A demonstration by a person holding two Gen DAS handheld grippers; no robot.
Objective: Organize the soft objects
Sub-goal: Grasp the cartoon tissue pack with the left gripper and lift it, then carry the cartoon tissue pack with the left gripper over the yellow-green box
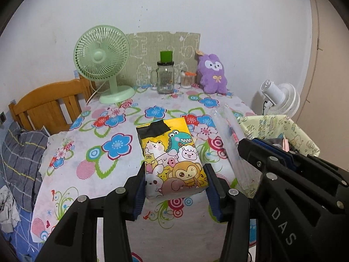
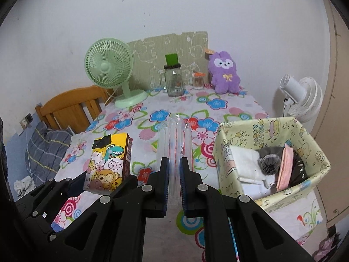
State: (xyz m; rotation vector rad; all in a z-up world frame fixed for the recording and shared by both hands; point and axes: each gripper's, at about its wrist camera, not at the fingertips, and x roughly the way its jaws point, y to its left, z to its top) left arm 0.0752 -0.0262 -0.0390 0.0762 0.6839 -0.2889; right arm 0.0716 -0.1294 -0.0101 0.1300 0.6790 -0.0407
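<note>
In your left wrist view, your left tongs point(image 1: 175, 187) clasp the yellow cartoon-animal tissue pack point(image 1: 172, 157) above the flower-print counter point(image 1: 104, 148), and in your right wrist view, your right tongs point(image 2: 174, 185) pinch a clear plastic bag point(image 2: 174, 139) beside the yellow patterned fabric basket point(image 2: 270, 128).

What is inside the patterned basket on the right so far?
The basket holds a folded white cloth, a grey ruffled item, a pink cloth standing on edge, and something dark behind it. Its near wall hides the bottom and whatever lies beneath these.
</note>
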